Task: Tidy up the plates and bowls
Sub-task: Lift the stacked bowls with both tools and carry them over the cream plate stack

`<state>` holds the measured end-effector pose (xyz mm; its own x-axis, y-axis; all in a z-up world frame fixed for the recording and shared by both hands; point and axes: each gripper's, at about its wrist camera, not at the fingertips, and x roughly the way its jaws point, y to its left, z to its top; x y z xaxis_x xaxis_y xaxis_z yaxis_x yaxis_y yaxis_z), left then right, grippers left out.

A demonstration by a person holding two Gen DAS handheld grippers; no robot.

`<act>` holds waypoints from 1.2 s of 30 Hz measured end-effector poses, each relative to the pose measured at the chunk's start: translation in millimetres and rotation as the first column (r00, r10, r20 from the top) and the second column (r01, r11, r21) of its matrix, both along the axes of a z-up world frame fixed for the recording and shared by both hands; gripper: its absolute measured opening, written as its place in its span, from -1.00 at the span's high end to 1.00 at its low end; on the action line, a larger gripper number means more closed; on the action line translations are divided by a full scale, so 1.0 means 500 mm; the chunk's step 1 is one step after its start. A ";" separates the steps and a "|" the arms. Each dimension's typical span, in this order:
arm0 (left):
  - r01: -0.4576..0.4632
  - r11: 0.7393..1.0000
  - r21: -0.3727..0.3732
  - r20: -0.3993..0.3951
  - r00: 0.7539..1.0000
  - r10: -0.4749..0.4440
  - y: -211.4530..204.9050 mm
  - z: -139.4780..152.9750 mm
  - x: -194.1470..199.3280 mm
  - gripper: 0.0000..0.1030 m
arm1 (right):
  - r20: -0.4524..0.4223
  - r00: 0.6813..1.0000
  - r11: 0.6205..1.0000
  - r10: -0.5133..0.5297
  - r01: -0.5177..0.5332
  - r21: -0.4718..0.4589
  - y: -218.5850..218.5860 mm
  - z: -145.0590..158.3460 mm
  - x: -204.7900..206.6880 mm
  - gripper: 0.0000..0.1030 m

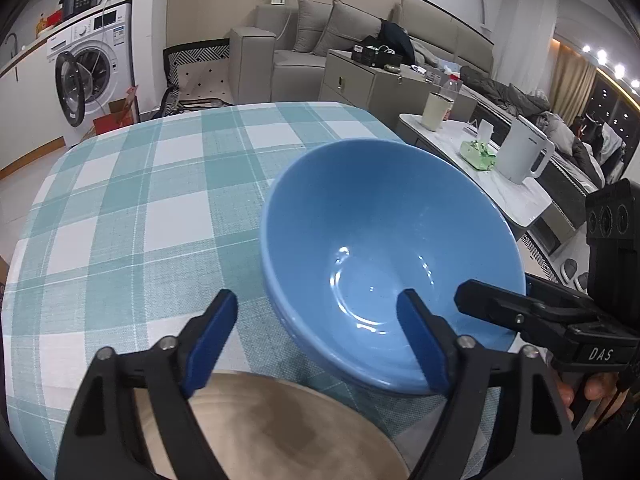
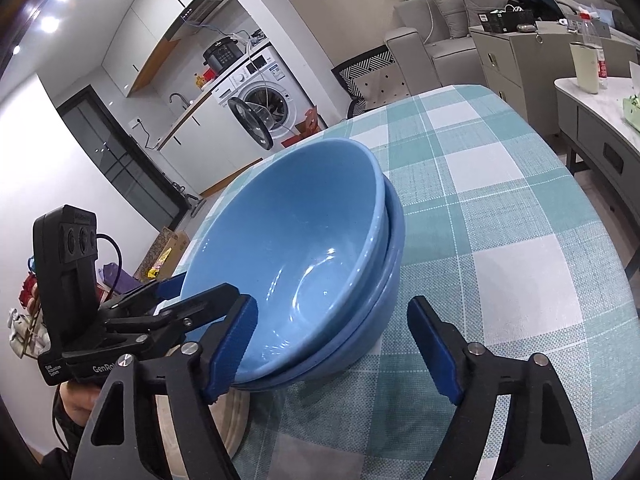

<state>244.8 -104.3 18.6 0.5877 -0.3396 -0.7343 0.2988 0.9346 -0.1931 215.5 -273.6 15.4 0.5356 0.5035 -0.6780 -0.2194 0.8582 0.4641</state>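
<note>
Left wrist view: the left gripper (image 1: 318, 328) is released, straddling the blue bowl's (image 1: 384, 240) near rim over a tan plate (image 1: 272, 432); the right gripper (image 1: 492, 300) reaches in beside it. Right wrist view: two nested bowls (image 2: 304, 248) lie between the right gripper's unclenched fingers (image 2: 434, 350) on the checked tablecloth (image 2: 500, 200).

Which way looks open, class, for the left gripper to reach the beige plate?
Probably yes, straight down: the left gripper hangs over the plate, jaws apart, one finger astride the bowls' rim. Nothing covers the plate.
</note>
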 end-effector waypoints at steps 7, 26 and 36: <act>0.018 1.000 0.014 0.001 1.000 -0.018 -0.018 0.004 -0.007 -0.17 | 0.022 1.000 1.000 0.007 -0.007 -0.018 0.009 0.007 -0.006 -0.36; 0.013 0.999 0.035 0.006 1.000 -0.013 -0.024 0.006 -0.012 -0.15 | 0.076 0.997 0.992 -0.001 0.011 -0.129 0.027 0.018 -0.009 -0.34; 0.011 0.999 0.035 0.010 1.000 -0.011 -0.022 0.007 -0.012 -0.15 | 0.091 0.996 0.989 0.002 0.012 -0.149 0.033 0.022 -0.016 -0.34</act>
<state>238.8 -115.3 22.1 0.5915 -0.3201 -0.7400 0.3109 0.9374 -0.1570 207.5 -257.2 26.2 0.6007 0.3975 -0.6937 -0.2504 0.9175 0.3089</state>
